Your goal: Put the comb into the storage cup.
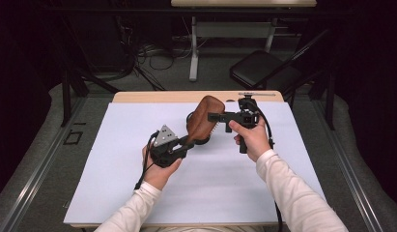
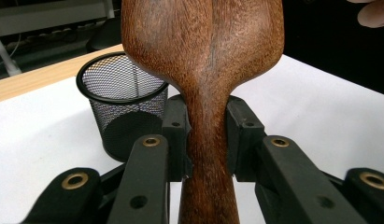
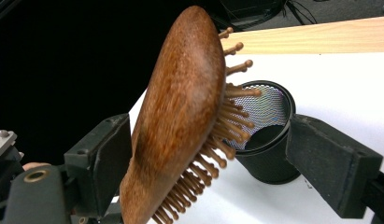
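Note:
A brown wooden hairbrush (image 1: 204,117) is held up above the white mat. My left gripper (image 1: 188,142) is shut on its handle (image 2: 207,154), one pad on each side of the narrow neck. The brush's wide back (image 2: 203,37) rises straight ahead of that gripper. My right gripper (image 1: 214,117) stands open around the brush head (image 3: 180,116): one pad lies close to the smooth back, the other stays well apart from the wooden bristles (image 3: 227,121). A black mesh cup (image 3: 269,140) stands upright on the mat behind the brush.
The white mat (image 1: 210,183) covers most of the wooden table (image 1: 152,96). The mesh cup (image 2: 119,107) is near the mat's far edge. Beyond the table stand a dark folding chair (image 1: 263,70) and a desk leg (image 1: 193,48) among floor cables.

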Demonstrator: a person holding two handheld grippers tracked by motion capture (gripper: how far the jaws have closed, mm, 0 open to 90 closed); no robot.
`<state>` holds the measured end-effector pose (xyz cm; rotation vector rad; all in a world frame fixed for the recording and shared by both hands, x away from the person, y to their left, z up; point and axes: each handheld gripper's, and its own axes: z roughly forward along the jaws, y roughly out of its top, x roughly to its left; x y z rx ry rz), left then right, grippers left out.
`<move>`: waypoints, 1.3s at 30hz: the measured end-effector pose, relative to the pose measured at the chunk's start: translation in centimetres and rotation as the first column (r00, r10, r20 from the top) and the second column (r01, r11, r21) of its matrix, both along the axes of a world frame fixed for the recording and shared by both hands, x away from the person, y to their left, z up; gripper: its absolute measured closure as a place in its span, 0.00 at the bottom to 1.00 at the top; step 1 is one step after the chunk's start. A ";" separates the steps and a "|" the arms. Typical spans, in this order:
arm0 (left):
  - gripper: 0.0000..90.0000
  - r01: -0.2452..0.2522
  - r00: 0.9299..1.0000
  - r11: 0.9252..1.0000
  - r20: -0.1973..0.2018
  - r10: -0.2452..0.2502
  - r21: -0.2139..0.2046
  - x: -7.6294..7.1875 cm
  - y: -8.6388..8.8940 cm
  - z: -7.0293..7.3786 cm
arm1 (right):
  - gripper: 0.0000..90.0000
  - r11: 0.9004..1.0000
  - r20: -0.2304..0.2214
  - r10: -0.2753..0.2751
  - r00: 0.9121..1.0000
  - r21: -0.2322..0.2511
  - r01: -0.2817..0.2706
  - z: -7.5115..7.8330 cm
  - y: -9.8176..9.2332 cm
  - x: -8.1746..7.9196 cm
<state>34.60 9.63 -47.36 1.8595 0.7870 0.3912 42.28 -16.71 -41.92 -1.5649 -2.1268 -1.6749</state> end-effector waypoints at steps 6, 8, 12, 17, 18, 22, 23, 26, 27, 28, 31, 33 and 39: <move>0.80 0.011 1.000 1.000 -0.002 -0.011 -0.003 -0.3 -0.4 -0.1 | 0.16 1.000 -0.002 0.004 1.000 0.017 -0.004 -0.1 0.0 0.1; 0.80 0.018 1.000 1.000 0.000 -0.018 0.001 -0.3 -0.5 -0.1 | 0.16 1.000 0.000 0.011 1.000 0.022 -0.011 -0.1 0.1 0.2; 0.80 0.023 1.000 1.000 0.001 -0.023 0.001 -0.4 -0.6 -0.1 | 0.16 1.000 0.005 0.019 1.000 0.023 -0.019 -0.2 0.2 0.3; 0.80 0.025 1.000 1.000 -0.001 -0.025 -0.005 -0.5 -0.7 -0.2 | 0.17 0.999 0.010 0.023 1.000 0.034 -0.023 -0.3 0.3 0.4; 0.80 0.027 1.000 1.000 0.000 -0.027 -0.003 -0.5 -0.8 -0.2 | 0.18 0.999 0.009 0.021 1.000 0.040 -0.022 -0.3 0.3 0.4; 0.80 0.034 0.999 0.999 0.002 -0.034 0.000 -0.6 -0.9 -0.2 | 0.19 0.998 0.000 0.024 1.000 0.054 -0.024 -0.3 0.2 0.5; 0.80 0.035 0.999 0.999 0.003 -0.035 0.000 -0.6 -1.0 -0.2 | 0.20 0.998 -0.002 0.024 1.000 0.056 -0.024 -0.4 0.2 0.5; 0.80 0.039 0.999 0.999 0.002 -0.039 0.006 -0.6 -1.1 -0.3 | 0.23 0.997 -0.014 0.028 1.000 0.068 -0.027 -0.4 0.2 0.6; 0.80 0.040 0.999 0.999 0.000 -0.040 0.005 -0.7 -1.1 -0.3 | 0.24 0.997 -0.018 0.029 0.999 0.074 -0.028 -0.4 0.2 0.6; 0.80 0.039 0.999 0.999 0.002 -0.039 0.004 -0.7 -1.2 -0.4 | 0.25 0.996 -0.020 0.031 0.999 0.079 -0.029 -0.4 0.2 0.6; 0.80 0.040 0.999 0.999 0.004 -0.040 0.008 -0.7 -1.3 -0.5 | 0.29 0.995 -0.029 0.030 0.999 0.094 -0.027 -0.4 0.1 0.7; 0.80 0.042 0.999 0.999 0.004 -0.042 0.011 -0.7 -1.3 -0.5 | 0.30 0.995 -0.035 0.030 0.999 0.100 -0.026 -0.4 0.0 0.7; 0.80 0.043 0.999 0.999 0.005 -0.043 0.006 -0.7 -1.3 -0.4 | 0.33 0.993 -0.055 0.047 0.997 0.113 -0.040 -0.6 0.1 0.8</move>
